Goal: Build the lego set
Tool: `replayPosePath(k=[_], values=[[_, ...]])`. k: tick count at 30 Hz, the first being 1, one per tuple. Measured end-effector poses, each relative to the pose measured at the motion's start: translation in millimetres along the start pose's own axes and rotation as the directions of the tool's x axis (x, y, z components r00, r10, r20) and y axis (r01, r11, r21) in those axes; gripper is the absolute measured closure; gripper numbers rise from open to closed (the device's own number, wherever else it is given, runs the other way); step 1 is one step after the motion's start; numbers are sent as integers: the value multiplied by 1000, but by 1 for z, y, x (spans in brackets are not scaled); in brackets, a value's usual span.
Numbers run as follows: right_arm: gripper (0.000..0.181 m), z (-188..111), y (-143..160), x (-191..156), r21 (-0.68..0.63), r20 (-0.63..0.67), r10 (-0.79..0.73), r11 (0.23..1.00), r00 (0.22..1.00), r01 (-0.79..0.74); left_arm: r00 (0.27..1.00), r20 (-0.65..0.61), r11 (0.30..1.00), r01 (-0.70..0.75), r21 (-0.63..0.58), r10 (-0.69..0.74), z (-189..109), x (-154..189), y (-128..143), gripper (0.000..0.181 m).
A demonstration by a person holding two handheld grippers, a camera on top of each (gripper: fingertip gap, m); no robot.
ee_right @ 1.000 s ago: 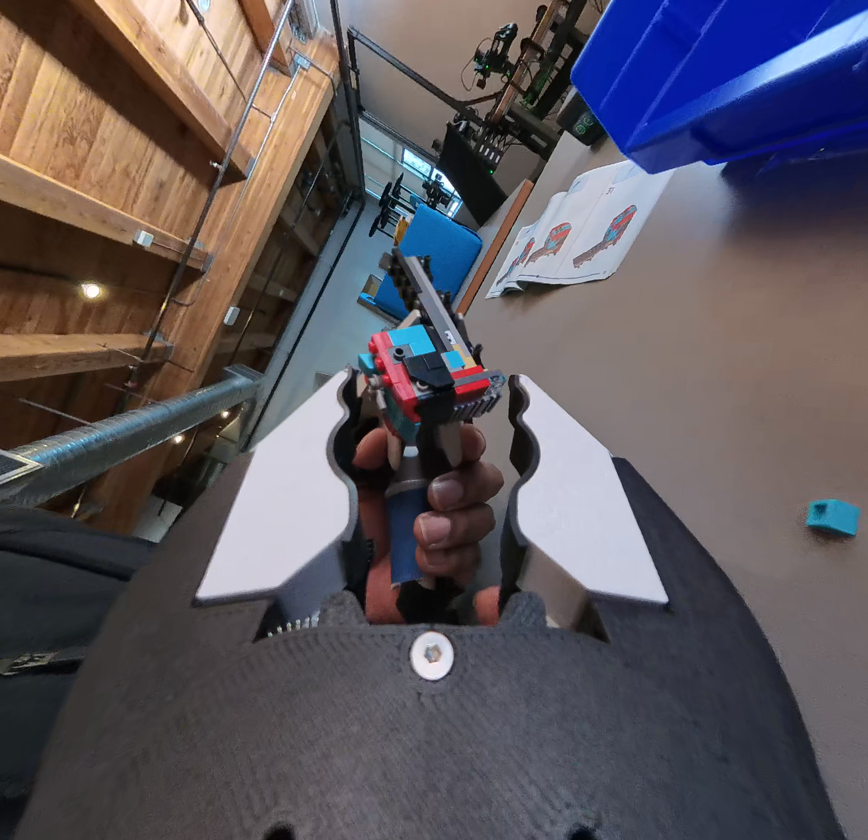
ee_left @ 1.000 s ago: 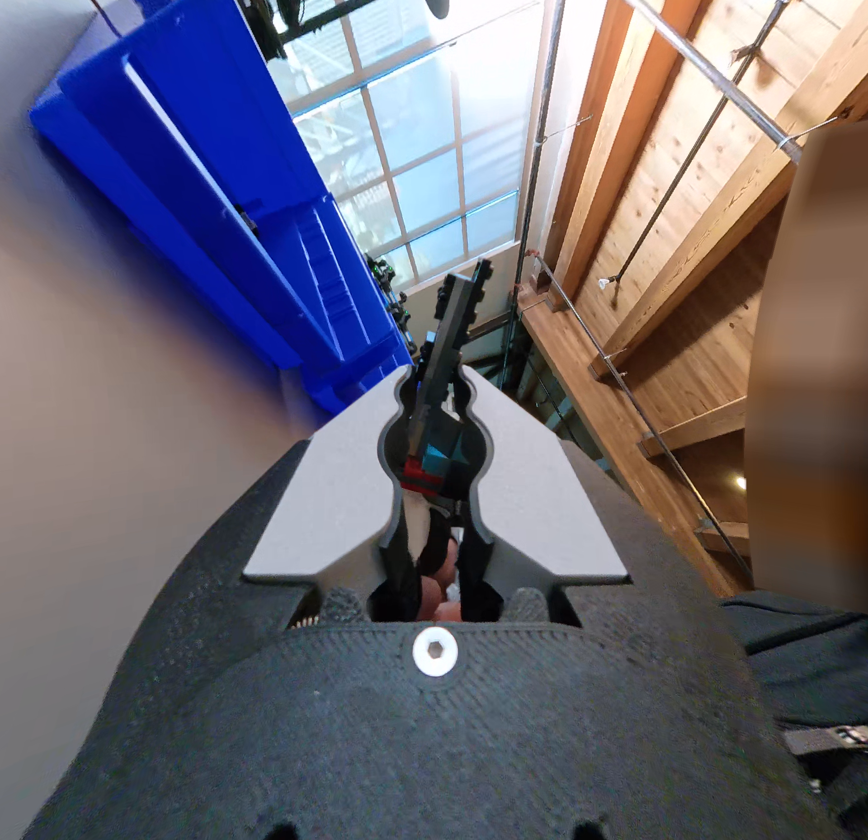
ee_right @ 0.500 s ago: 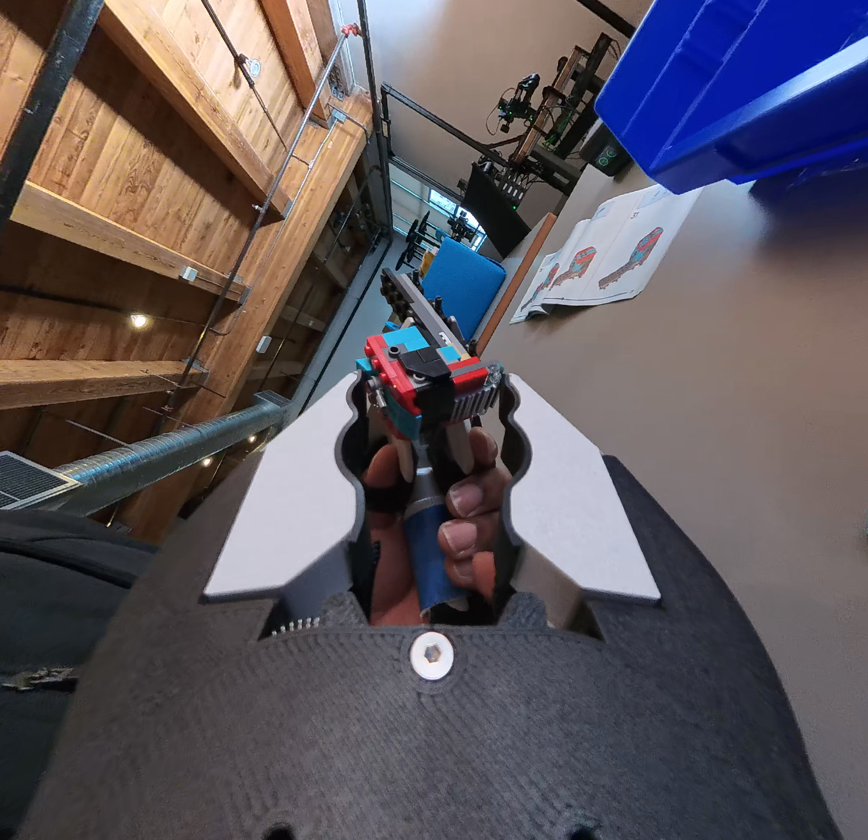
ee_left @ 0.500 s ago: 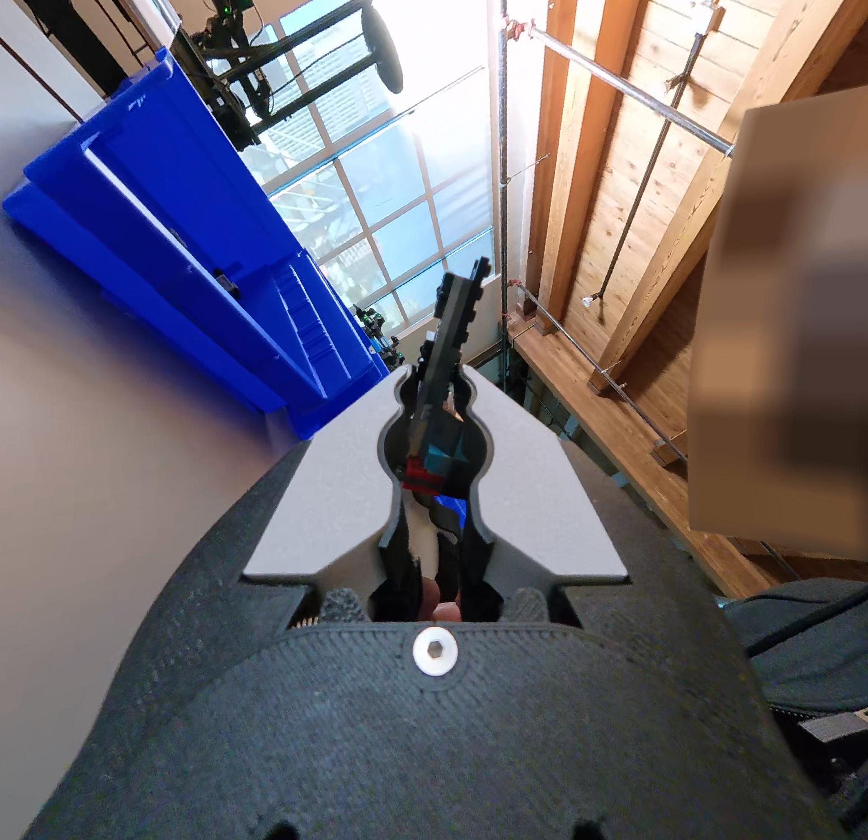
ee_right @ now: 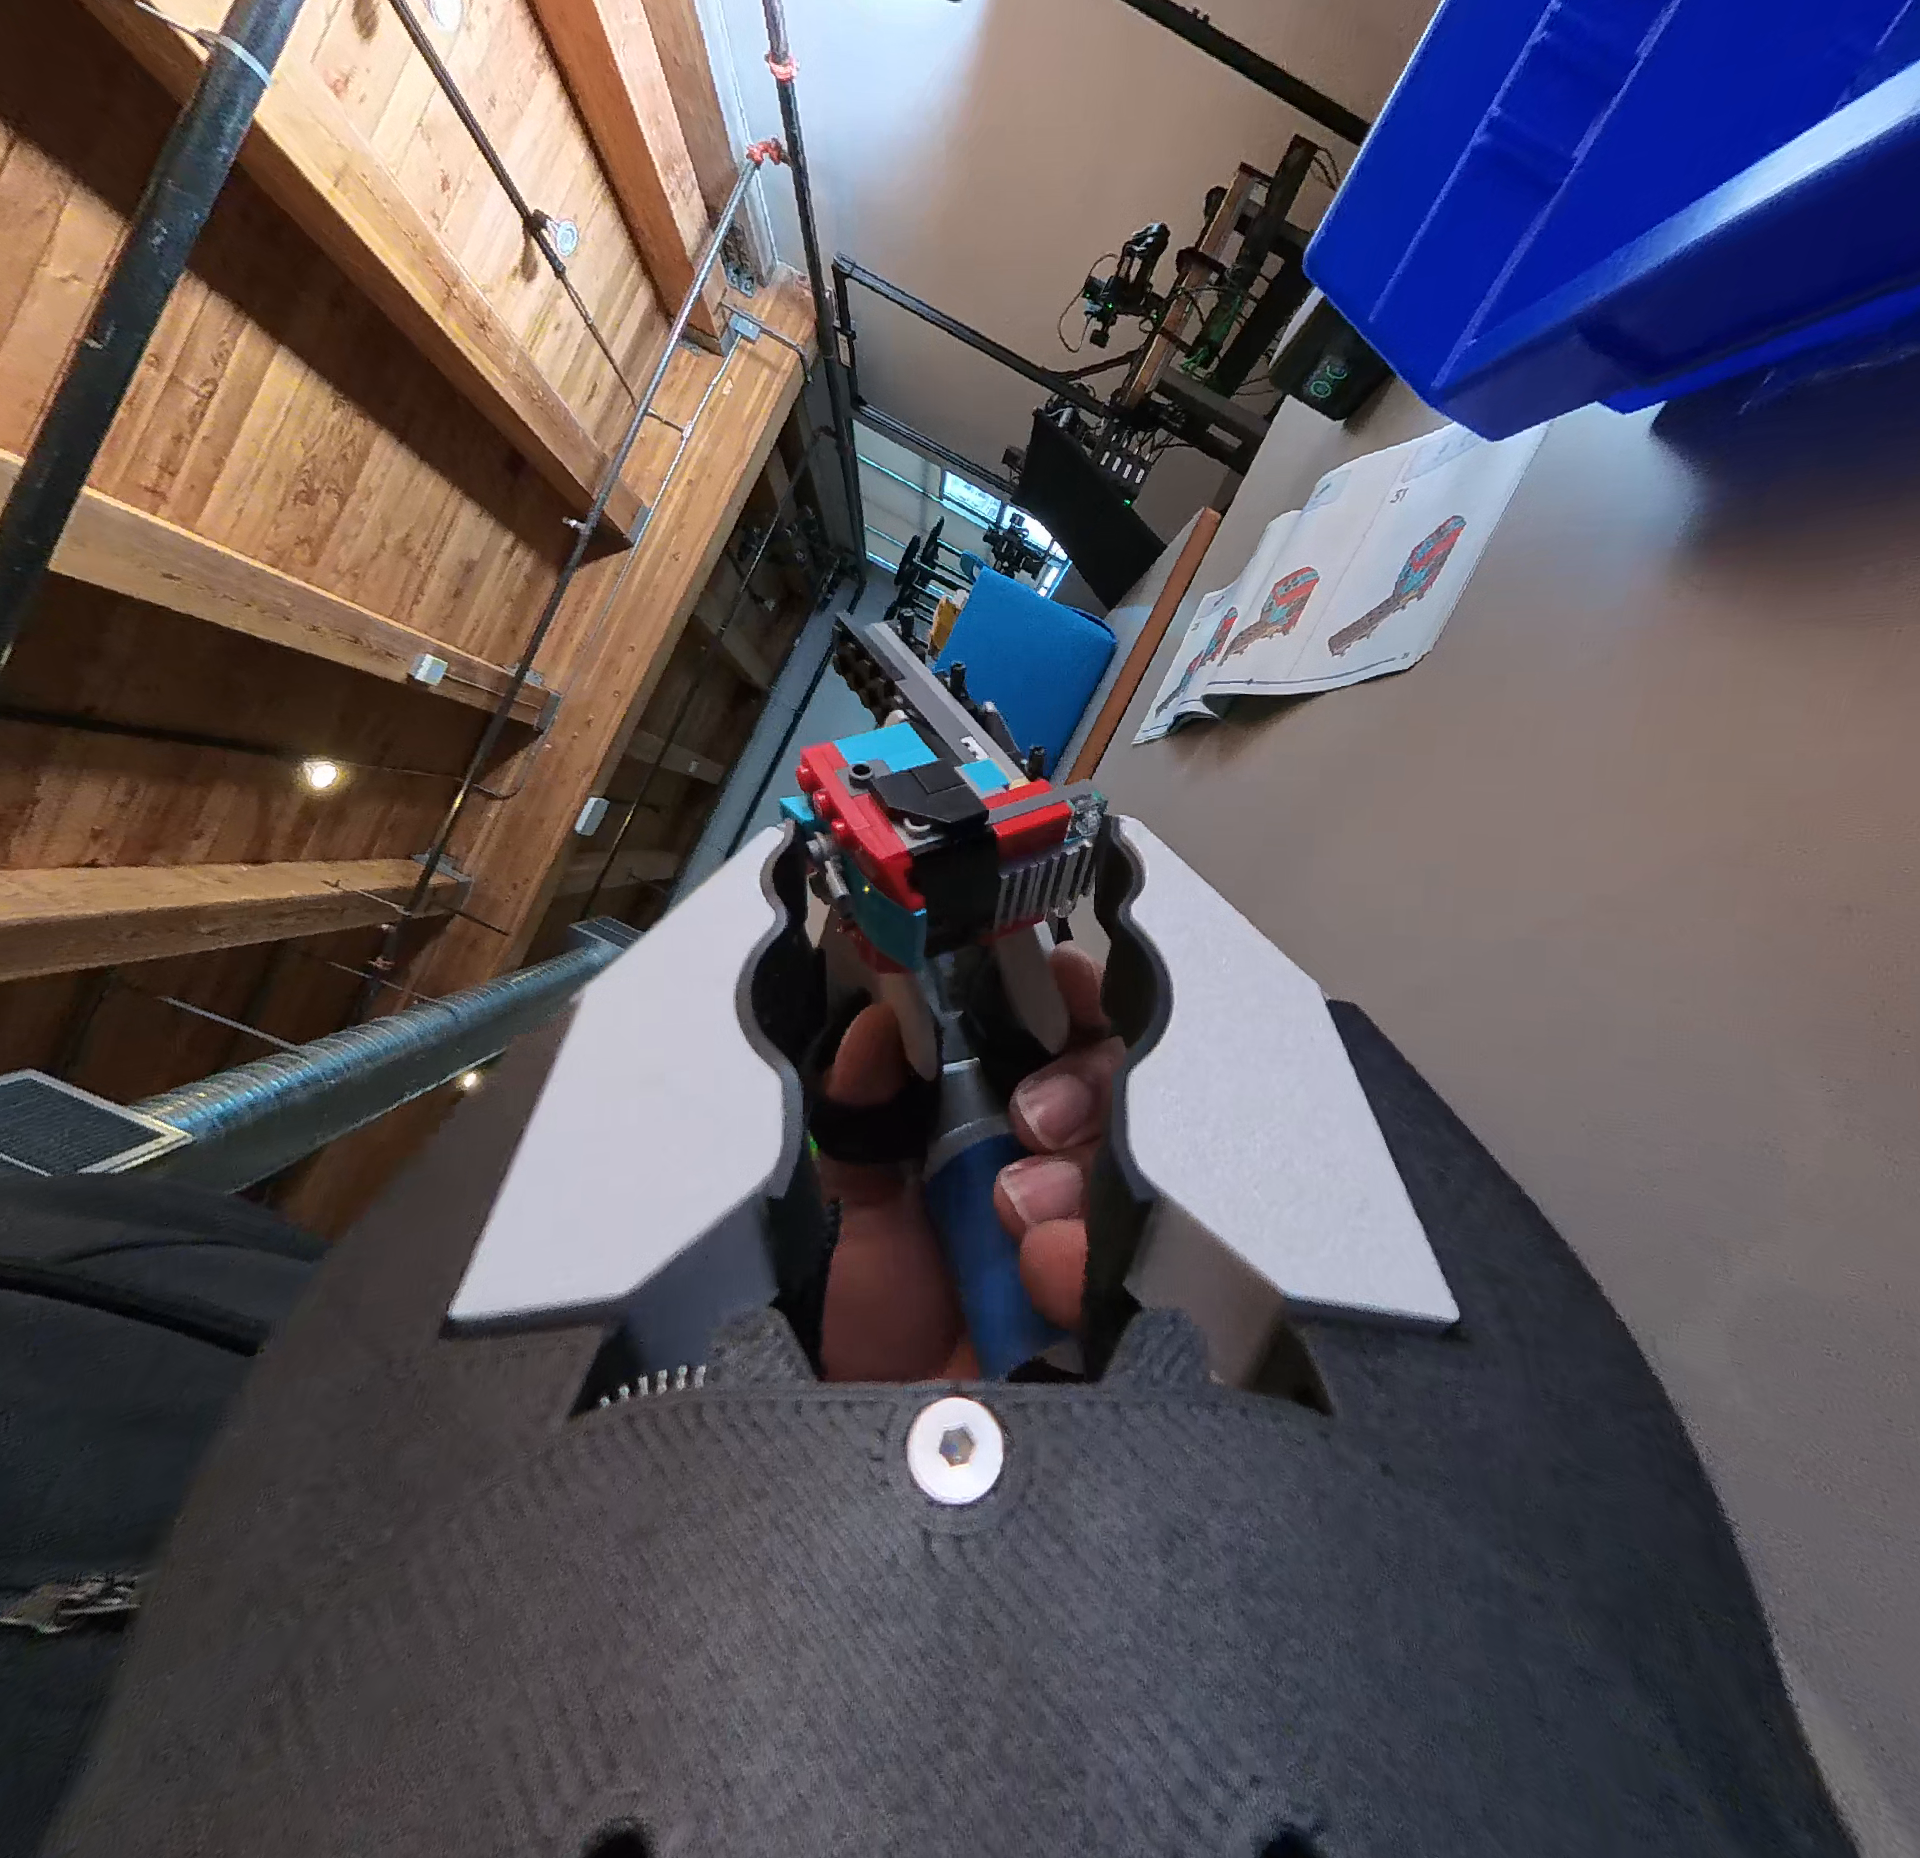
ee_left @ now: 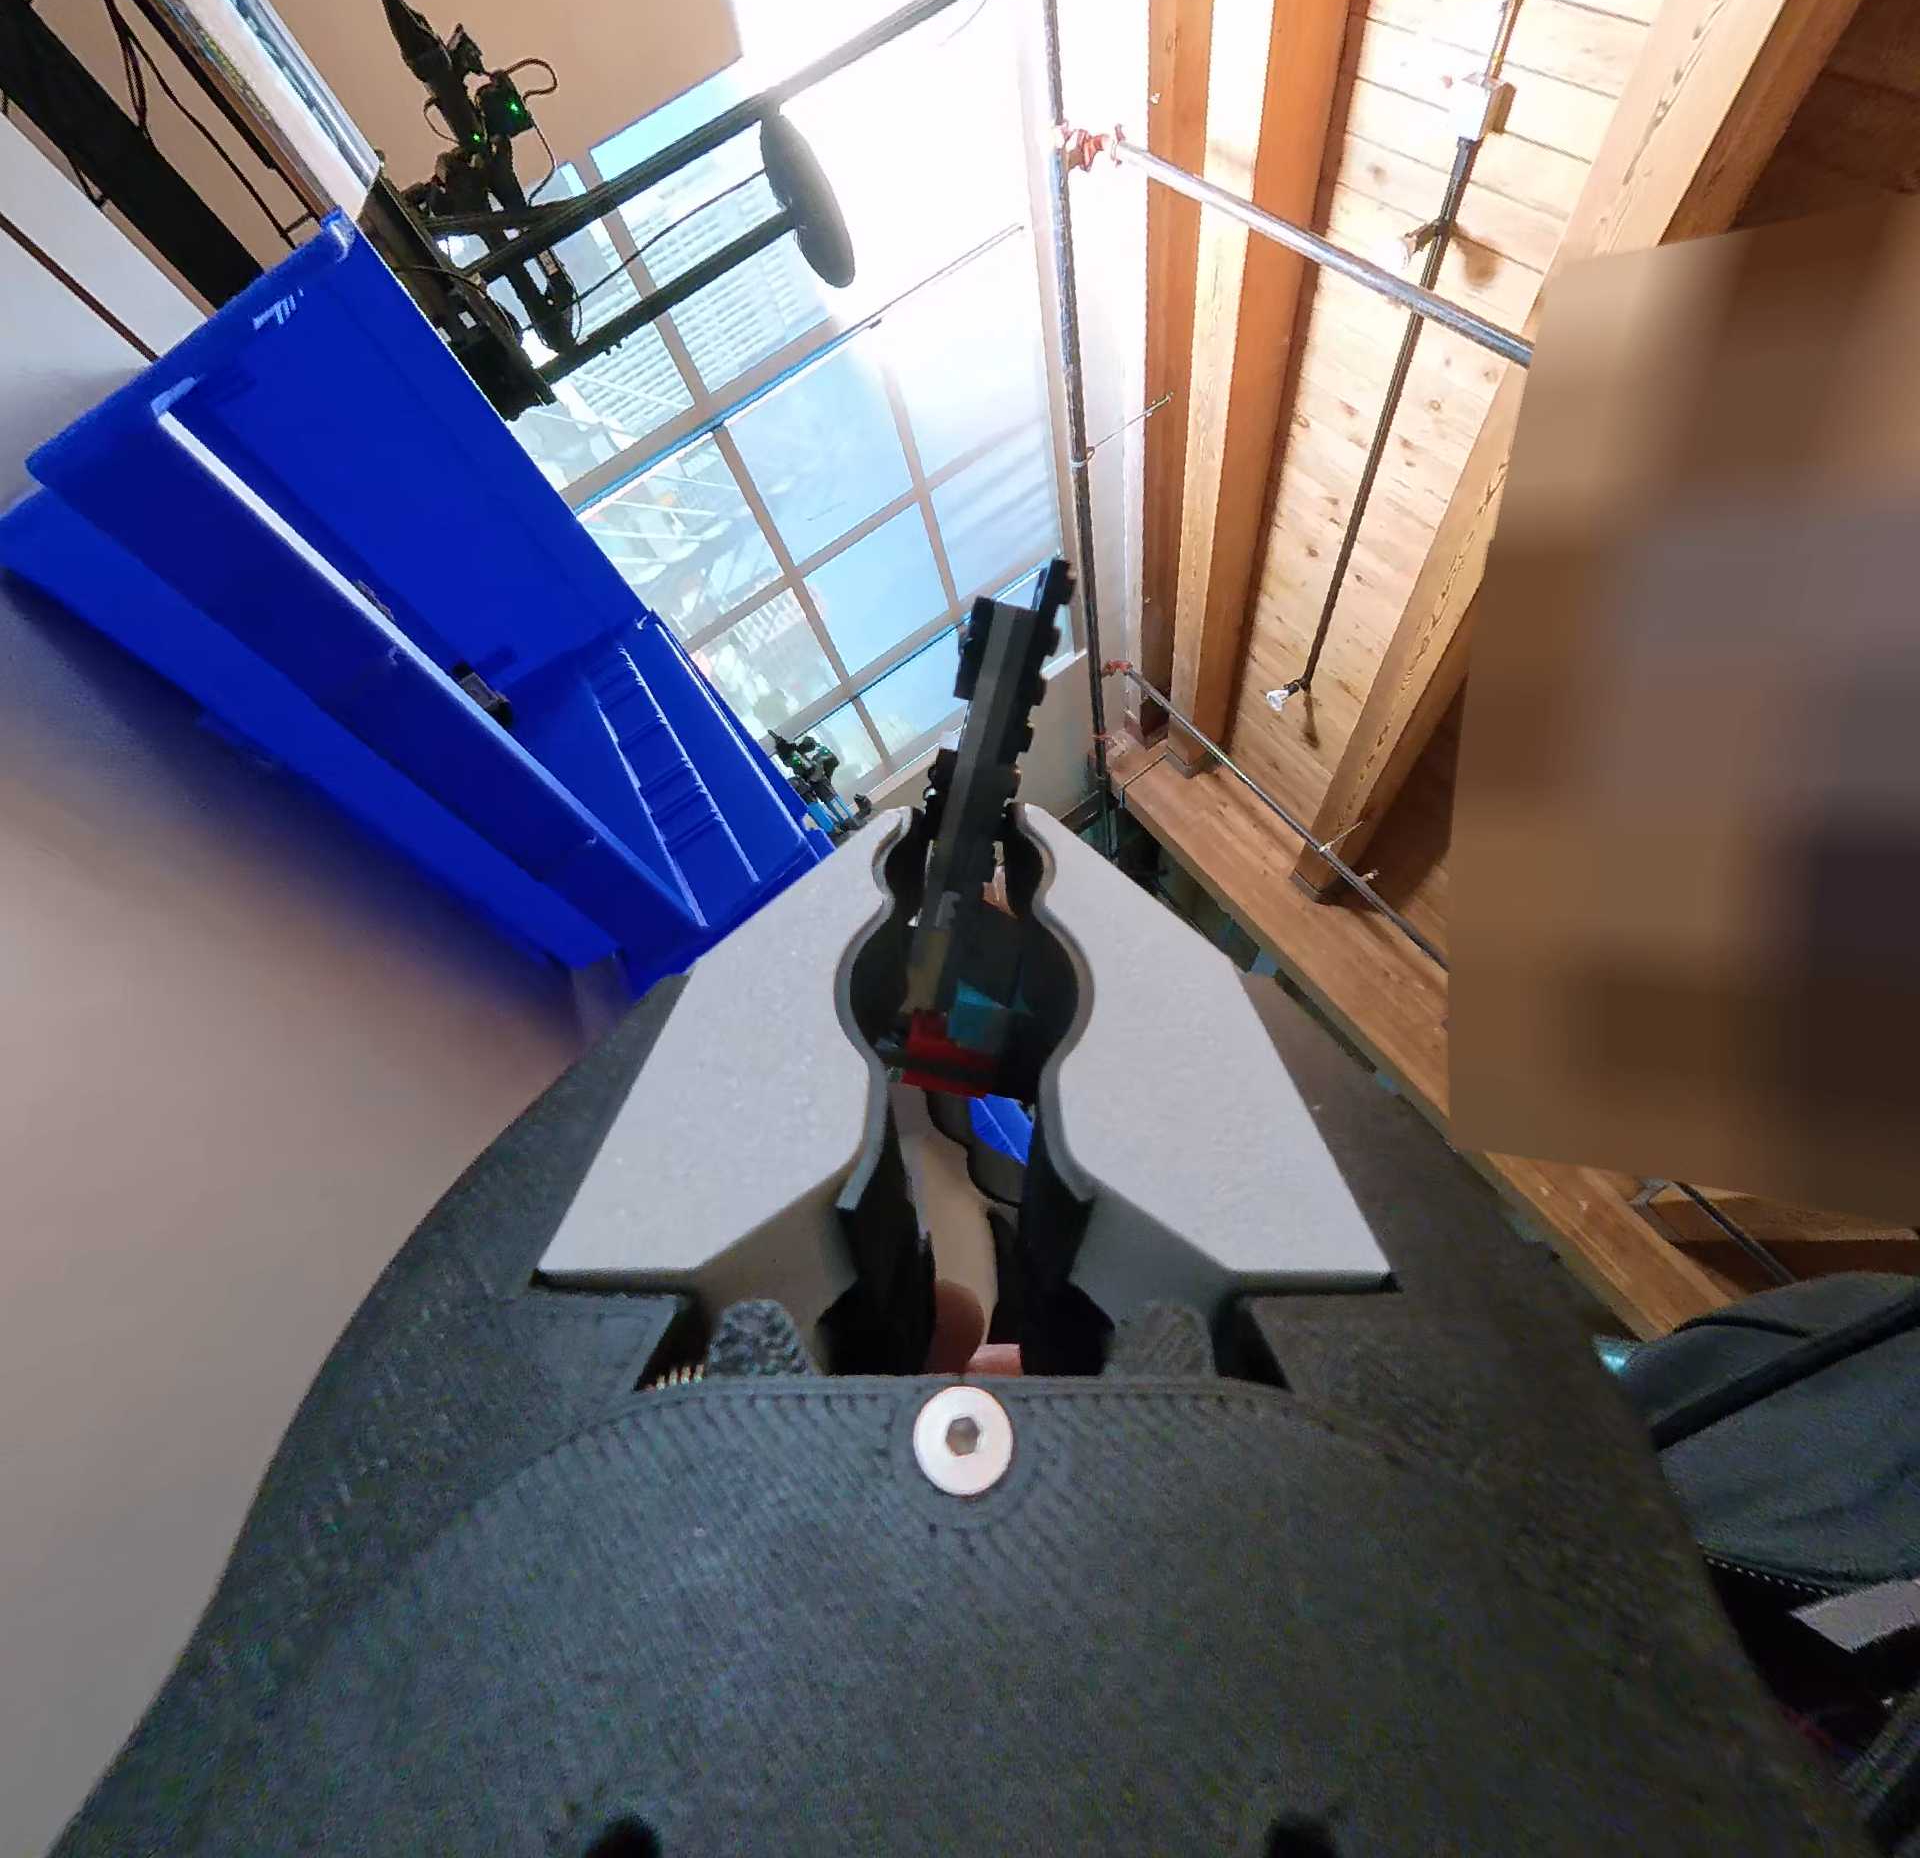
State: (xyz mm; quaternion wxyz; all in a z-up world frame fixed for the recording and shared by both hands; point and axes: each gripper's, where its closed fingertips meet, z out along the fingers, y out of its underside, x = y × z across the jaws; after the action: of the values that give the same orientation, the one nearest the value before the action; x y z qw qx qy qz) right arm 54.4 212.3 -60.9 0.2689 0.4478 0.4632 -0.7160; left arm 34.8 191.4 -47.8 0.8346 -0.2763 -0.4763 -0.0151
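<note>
A lego model (ee_right: 914, 821) of red, teal, black and grey bricks with a long dark grey strip is held in the air above the table. My right gripper (ee_right: 945, 842) has its fingertips pressed on both sides of the model's body. My left gripper (ee_left: 961, 832) is shut on the same model (ee_left: 992, 728) from the other end, with the dark strip sticking out past its tips. In the right wrist view the left gripper's white fingers (ee_right: 1039, 977) show under the model, with a person's hand (ee_right: 1049, 1133) on its blue handle.
The brown table (ee_right: 1558, 977) runs along the right of the right wrist view. On it are an open instruction booklet (ee_right: 1340, 603) and a blue bin (ee_right: 1662, 198). The bin also shows in the left wrist view (ee_left: 416, 613). Wooden beams and metal rods are overhead. Less than 4 cm separates the two grippers' tips.
The right gripper's jaws narrowed slightly and the model now sits between its fingertips instead of above them. Both views tilted. The small teal brick on the table left the view.
</note>
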Motion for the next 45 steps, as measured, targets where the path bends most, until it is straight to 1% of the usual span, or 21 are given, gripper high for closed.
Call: replayPosePath(k=[5, 10, 13, 16, 19, 26, 31, 38, 41, 45], values=[[125, 0, 1, 0, 9, 6, 39, 999, 999, -39, 1000, -2, 1000, -11, 10, 11, -1, 0, 0, 166], [126, -2, -6, -5, 44, 52, -8, 999, 999, 6, 998, -46, 999, -48, -10, 47, -1, 7, 0, 166], [126, -3, -7, -6, 34, 81, -5, 999, 997, 2, 996, -76, 998, -55, -32, 53, -2, 10, 1, 165], [126, -5, -12, -4, 34, 99, 1, 999, 995, -4, 994, -97, 994, -57, -96, 47, -4, 11, 7, 165], [126, -7, -13, -4, 13, 106, -22, 1000, 994, 21, 993, -106, 983, -65, -174, 47, -6, 12, 11, 163], [126, -10, -10, -5, -46, 122, -84, 995, 989, 91, 997, -64, 935, -66, -349, 46, -10, 9, 13, 152], [126, -12, -11, -6, -63, 129, -98, 992, 987, 107, 997, -59, 883, -65, -465, 42, -13, 12, 14, 145], [126, -14, -10, -2, -108, 106, -148, 981, 983, 160, 997, -32, 786, -73, -614, 68, -19, 15, 12, 143], [126, -14, -7, -2, -141, 94, -200, 967, 975, 212, 996, -10, 721, -73, -689, 91, -19, 11, 12, 144], [126, -14, -6, -1, -167, 89, -228, 956, 970, 240, 993, 1, 598, -68, -798, 114, -24, 7, 23, 148]])
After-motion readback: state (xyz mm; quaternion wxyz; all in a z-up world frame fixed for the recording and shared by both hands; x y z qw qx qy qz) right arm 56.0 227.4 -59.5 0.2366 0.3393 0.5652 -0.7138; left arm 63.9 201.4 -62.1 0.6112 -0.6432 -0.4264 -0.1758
